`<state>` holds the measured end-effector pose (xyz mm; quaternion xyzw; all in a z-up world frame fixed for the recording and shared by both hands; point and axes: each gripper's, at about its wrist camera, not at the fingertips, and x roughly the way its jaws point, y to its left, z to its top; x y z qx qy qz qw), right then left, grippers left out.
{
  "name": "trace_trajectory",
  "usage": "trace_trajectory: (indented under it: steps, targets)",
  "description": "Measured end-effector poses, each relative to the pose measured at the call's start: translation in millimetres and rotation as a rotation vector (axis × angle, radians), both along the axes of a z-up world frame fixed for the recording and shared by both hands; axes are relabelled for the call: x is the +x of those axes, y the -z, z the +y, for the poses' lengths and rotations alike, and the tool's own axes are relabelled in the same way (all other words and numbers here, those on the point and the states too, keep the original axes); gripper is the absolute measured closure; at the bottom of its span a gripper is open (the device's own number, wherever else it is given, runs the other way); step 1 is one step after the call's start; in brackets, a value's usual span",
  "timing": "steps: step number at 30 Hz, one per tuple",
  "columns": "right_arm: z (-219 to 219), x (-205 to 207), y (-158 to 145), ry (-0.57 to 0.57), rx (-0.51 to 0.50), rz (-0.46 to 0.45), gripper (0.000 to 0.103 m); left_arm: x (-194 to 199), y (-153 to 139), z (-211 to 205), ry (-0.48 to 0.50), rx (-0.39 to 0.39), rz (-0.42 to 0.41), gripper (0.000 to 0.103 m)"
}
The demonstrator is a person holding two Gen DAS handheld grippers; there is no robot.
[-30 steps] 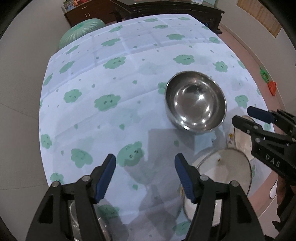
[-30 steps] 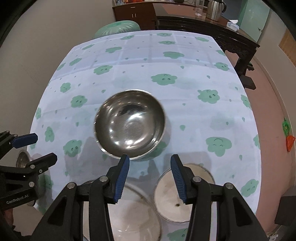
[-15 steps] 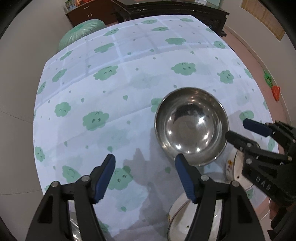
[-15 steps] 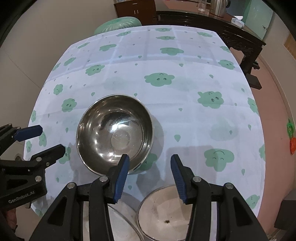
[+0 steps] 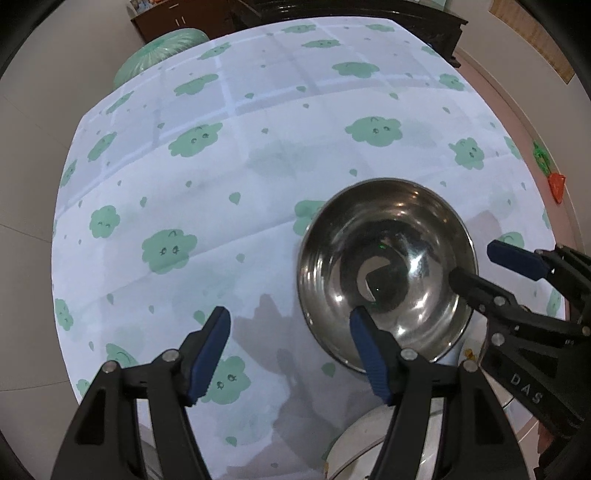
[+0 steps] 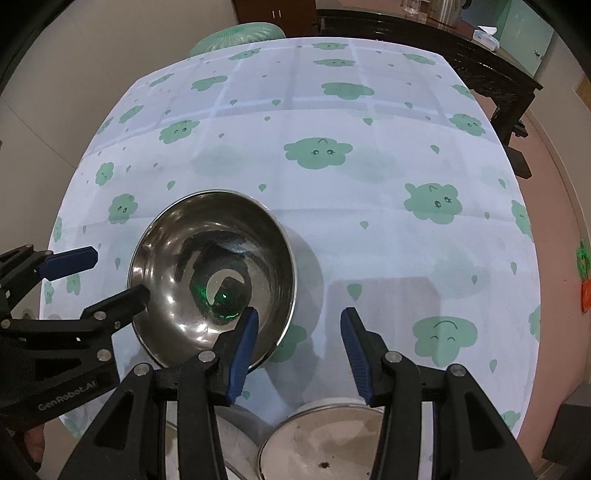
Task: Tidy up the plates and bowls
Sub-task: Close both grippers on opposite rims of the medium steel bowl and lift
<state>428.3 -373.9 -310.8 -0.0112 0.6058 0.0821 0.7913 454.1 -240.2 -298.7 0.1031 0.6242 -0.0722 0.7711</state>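
A round counter [image 6: 369, 221] fills most of the room in front of me, draped in a pale cloth printed with green smiling clouds and small drops. Behind its far edge stands a dark wooden sideboard [image 6: 461, 48], and a ribbed green stool [image 6: 236, 35] peeks out beside it.

On the near part of the cloth sits a steel bowl [image 6: 212, 273], upright, its polished inside throwing back dark reflections and a green glint. Nearer still, at the counter's close edge, lie a white plate [image 6: 325, 439] with a few dark crumbs on it and, to its left, another pale dish [image 5: 362, 439], both partly hidden by the gripper bodies.

The left gripper [image 5: 290, 347] hangs over the cloth with its jaws spread wide and nothing between them; its right finger overlaps the bowl's near rim in that view, and I cannot tell whether it touches. The right gripper [image 6: 299, 345] is likewise gaping and holds nothing, its left finger in front of the bowl's near right edge. From the left wrist view, one black finger of the right gripper reaches in over the bowl's right rim while its blue-tipped mate stays outside it.
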Motion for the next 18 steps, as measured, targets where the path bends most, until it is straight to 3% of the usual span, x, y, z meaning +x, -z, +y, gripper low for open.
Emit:
trace_trajectory:
  steps: [18]
  targets:
    - [7.2,6.5,14.7,-0.021,-0.007,0.022,0.056,7.0,18.1,-0.8,0.005,-0.005,0.031,0.038]
